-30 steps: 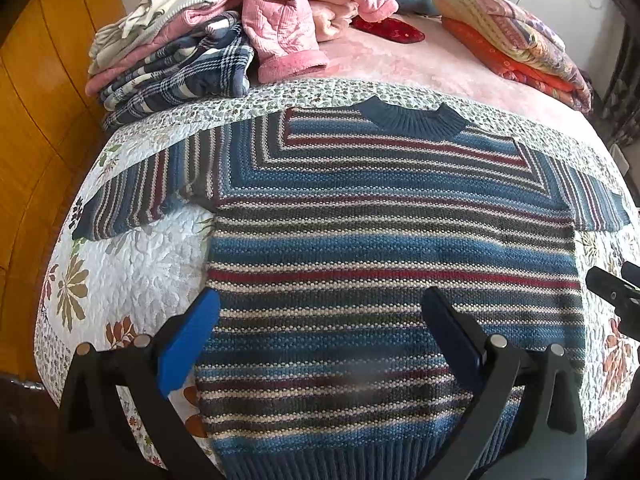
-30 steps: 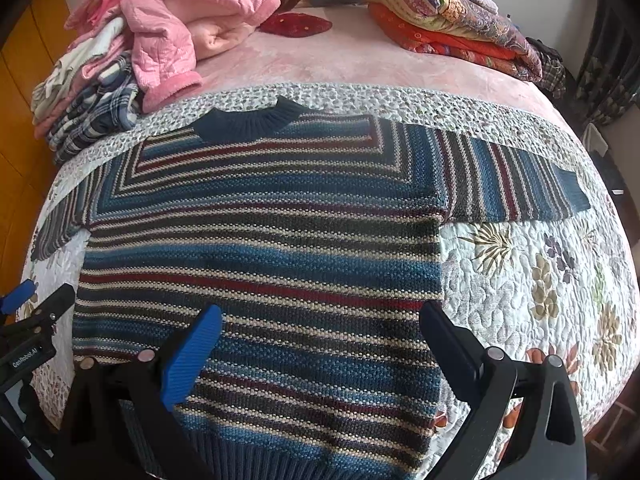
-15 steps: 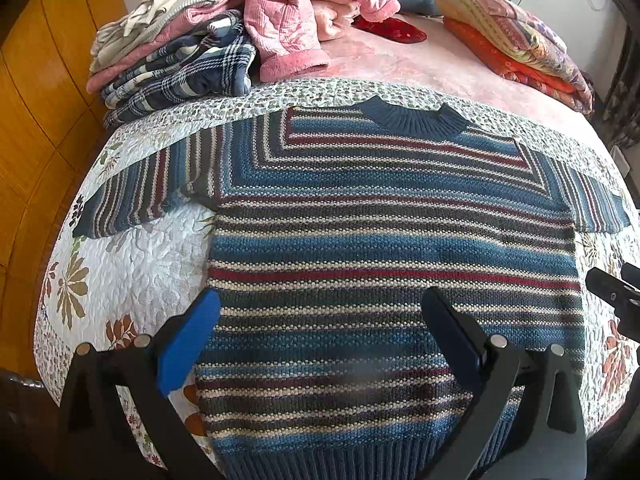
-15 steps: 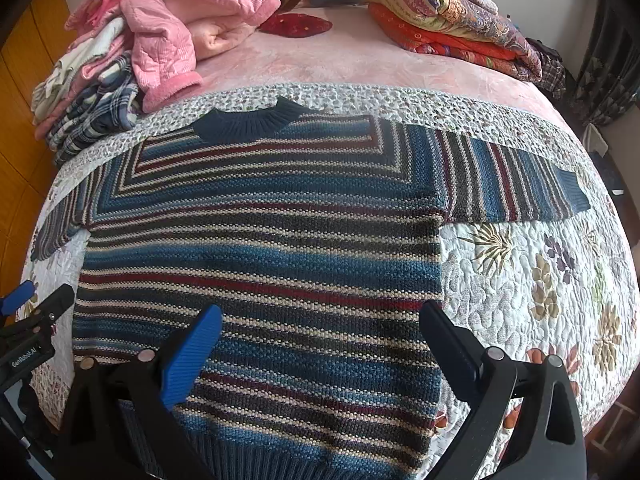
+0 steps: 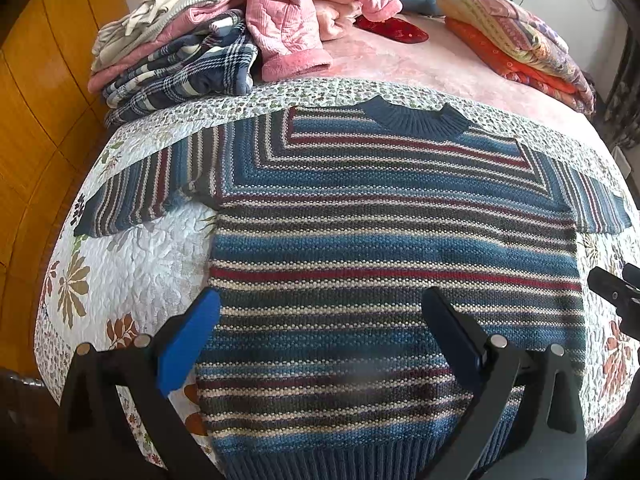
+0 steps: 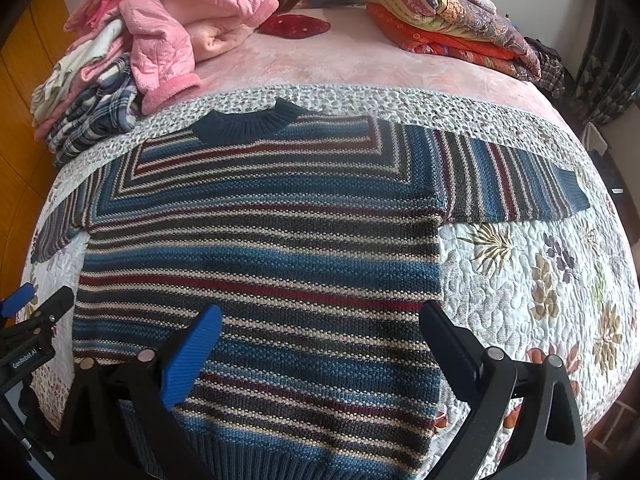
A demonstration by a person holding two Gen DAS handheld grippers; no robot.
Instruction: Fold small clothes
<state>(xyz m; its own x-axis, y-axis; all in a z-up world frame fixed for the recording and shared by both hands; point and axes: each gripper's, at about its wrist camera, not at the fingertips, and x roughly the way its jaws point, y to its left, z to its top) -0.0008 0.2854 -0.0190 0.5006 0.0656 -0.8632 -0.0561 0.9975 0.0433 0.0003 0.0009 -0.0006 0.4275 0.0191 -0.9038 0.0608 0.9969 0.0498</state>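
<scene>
A striped knit sweater (image 5: 392, 248) in blue, red, cream and grey lies flat on the floral quilt (image 5: 132, 264), dark collar (image 5: 416, 118) at the far side and both sleeves spread out. My left gripper (image 5: 320, 320) hovers open above the sweater's lower left part, with nothing between its fingers. The same sweater (image 6: 264, 248) fills the right wrist view, where my right gripper (image 6: 320, 324) hangs open over its lower right part. The left gripper's body (image 6: 28, 336) shows at that view's left edge. The right gripper's tip (image 5: 616, 288) shows at the left view's right edge.
A heap of pink, plaid and white clothes (image 5: 208, 36) is piled at the far left of the bed. Folded orange and patterned blankets (image 6: 444, 20) sit at the far right, a red item (image 6: 296, 26) between them. A wooden wall panel (image 5: 36, 120) runs along the left.
Both views have shifted only slightly; the left wrist view drifted a touch rightward. The sweater lies as before and both grippers stay open.
</scene>
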